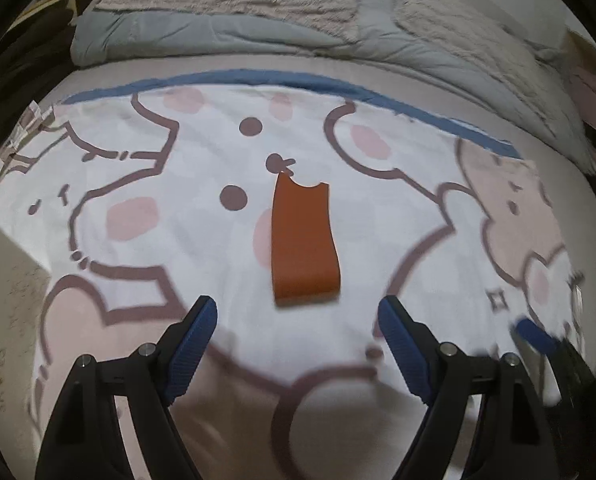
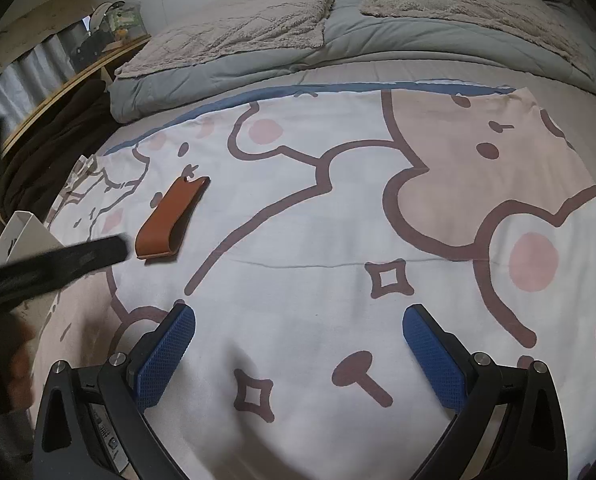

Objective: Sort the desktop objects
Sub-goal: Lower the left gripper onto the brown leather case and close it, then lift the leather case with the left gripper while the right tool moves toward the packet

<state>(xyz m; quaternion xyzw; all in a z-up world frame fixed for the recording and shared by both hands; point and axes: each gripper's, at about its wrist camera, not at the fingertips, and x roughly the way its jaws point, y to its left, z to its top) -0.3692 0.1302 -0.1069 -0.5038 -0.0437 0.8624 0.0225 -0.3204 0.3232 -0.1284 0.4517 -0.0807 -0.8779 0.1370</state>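
Brown leather case (image 1: pixel 303 240), flat and folded at its near end, notched at the far end, lying on the cartoon-print sheet (image 1: pixel 202 240) just ahead of the left gripper (image 1: pixel 298 324) and roughly centred on the line between its fingers. Not touched by anything. Probably light, thin and somewhat limp: likely to flex or droop if pinched at one tip, and the smooth hide may slide between pads. Best taken across the two long edges near the folded, thicker end, with the pads pressed a little into the soft bedding to get under it; a judgement only.

Left gripper jaws wide apart, nothing between them, blue ribbed pads (image 1: pixel 196 344) clear of the case. Right gripper (image 2: pixel 298 356) likewise spread and empty, over a bare stretch of sheet, well apart from the case.

From the left wrist: case seen lengthwise, notch outline clear, plus a blurred blue pad of the other tool at the right edge. From the right wrist: case (image 2: pixel 170 220) seen from the side at the left of the bed, its folded thickness and pale edge visible, a dark blurred finger of the left tool (image 2: pixel 58 264) just beside it, a white box (image 2: pixel 22 236) at the bed's edge, grey duvet (image 2: pixel 226 68), fleecy pillows (image 2: pixel 250 24) and a wooden shelf (image 2: pixel 74 84) beyond.
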